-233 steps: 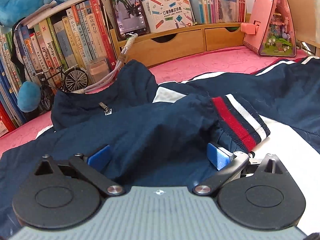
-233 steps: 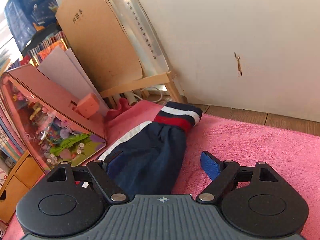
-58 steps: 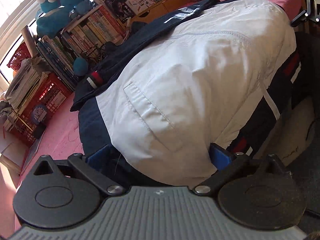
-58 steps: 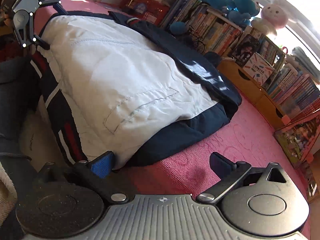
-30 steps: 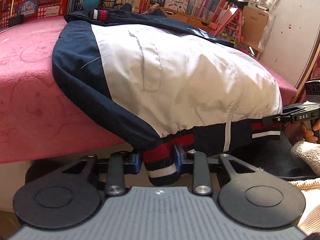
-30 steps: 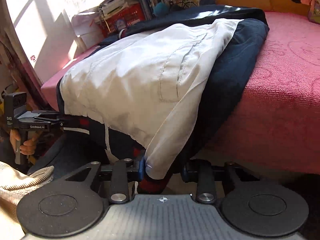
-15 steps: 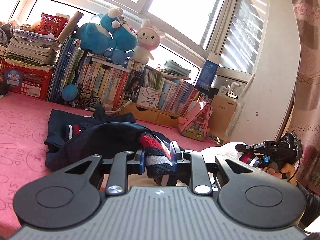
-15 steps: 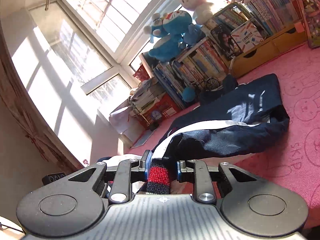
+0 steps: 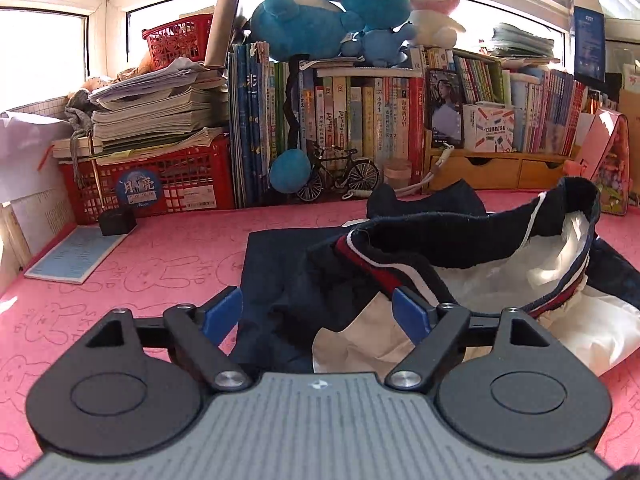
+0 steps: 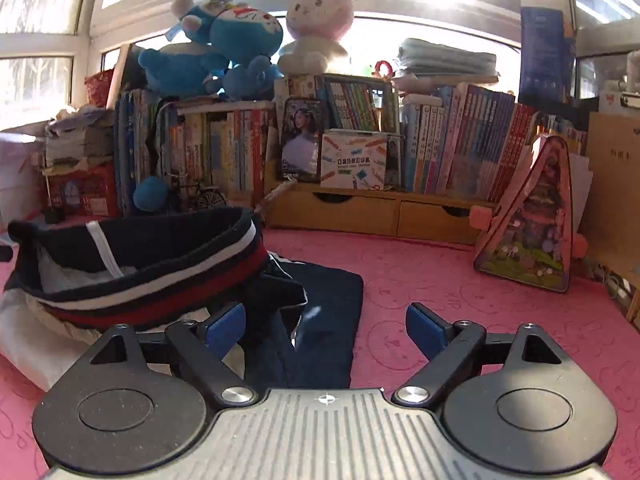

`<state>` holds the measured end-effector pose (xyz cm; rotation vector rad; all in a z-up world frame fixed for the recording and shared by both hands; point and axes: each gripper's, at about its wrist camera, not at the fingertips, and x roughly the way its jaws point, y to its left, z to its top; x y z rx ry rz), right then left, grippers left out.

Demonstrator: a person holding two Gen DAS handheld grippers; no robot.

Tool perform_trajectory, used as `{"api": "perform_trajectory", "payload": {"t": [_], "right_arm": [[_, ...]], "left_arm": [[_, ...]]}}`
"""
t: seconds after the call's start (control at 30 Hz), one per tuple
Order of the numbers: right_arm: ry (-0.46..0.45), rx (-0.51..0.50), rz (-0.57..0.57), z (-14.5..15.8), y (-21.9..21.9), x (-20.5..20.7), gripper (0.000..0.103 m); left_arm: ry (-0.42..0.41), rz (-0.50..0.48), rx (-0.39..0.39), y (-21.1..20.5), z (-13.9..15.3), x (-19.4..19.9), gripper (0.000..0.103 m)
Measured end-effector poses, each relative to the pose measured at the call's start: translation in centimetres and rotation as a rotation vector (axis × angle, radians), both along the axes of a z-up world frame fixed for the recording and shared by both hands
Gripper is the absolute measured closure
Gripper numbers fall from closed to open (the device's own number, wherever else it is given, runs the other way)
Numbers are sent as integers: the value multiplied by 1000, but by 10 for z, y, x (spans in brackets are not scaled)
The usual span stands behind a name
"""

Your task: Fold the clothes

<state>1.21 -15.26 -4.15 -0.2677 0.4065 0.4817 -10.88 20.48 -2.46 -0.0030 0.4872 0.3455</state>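
Jacket (image 9: 460,264) rumpled, striped hem (image 10: 160,280) upturned, white lining showing

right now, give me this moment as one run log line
task: fold clothes | left tool: open, over jacket | right tool: open, holding nothing | striped hem: rumpled, standing up | surface: pink mat
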Motion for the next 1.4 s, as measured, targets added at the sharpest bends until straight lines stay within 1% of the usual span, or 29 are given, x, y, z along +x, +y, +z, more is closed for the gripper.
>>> {"api": "perform_trajectory", "payload": {"t": [0.03, 0.07, 0.13, 0.23, 0.27, 0.37, 0.4, 0.47, 0.63, 0.7, 0.77, 0.83, 0.9, 0.93, 1.0, 1.03, 1.07, 1.13, 1.2, 1.23, 1.3, 1.33, 1.4], "right_arm": [[-34, -94, 9, -11, 6, -8, 15], [-58, -162, 24, -20, 11, -14, 15], [-71, -223, 70, -36, 20, -22, 15], [-47, -232, 115, -50, 30, -27, 15], [-36, -222, 126, -50, 31, -28, 15], [-10, -196, 141, -47, 31, -31, 14], [-2, -187, 146, -46, 30, -32, 9], [15, -169, 155, -44, 30, -34, 6], [58, -125, 179, -39, 29, -38, 5], [74, -102, 188, -37, 29, -39, 4], [88, -60, 192, -35, 28, -39, 4], [99, -24, 196, -33, 30, -39, 4], [98, -3, 198, -33, 37, -40, 4], [97, 7, 199, -32, 41, -41, 4], [86, -11, 194, -35, 49, -43, 4], [78, -27, 189, -37, 52, -45, 4], [71, -50, 169, -40, 53, -44, 4], [57, -110, 90, -49, 48, -39, 6], [72, -138, -13, -60, 31, -27, 16], [93, -128, -68, -65, 17, -19, 16], [167, -41, -170, -70, -18, -5, 16], [184, -12, -198, -70, -29, -3, 15], [179, 3, -206, -66, -38, -8, 15]], "left_arm": [[13, 0, 36, -4, -4, 0, 14], [26, -1, 71, -7, -7, 0, 11], [62, -7, 123, -14, -17, 0, 9], [122, -3, 196, -25, -32, 1, 8], [145, -3, 221, -29, -37, 1, 8], [198, 5, 257, -41, -46, 3, 8], [208, 8, 256, -44, -48, 4, 8], [216, 5, 219, -45, -49, 5, 8], [216, 2, 114, -41, -48, 8, 8], [200, -2, 102, -41, -46, 7, 8], [176, -14, 113, -45, -43, 6, 8], [157, -38, 127, -51, -40, 5, 5], [149, -53, 128, -55, -39, 5, 4], [154, -54, 115, -54, -41, 7, 4], [164, -53, 91, -53, -43, 9, 4], [178, -29, 101, -50, -47, 9, 4], [192, -3, 111, -46, -50, 9, 4], [210, 61, 126, -34, -58, 3, 3], [209, 113, 111, -18, -59, -4, 2], [210, 137, 105, -10, -60, -8, 2], [223, 171, 110, 0, -57, -13, 1], [220, 180, 125, 1, -54, -17, 1], [212, 201, 156, 4, -49, -24, 1]]}}
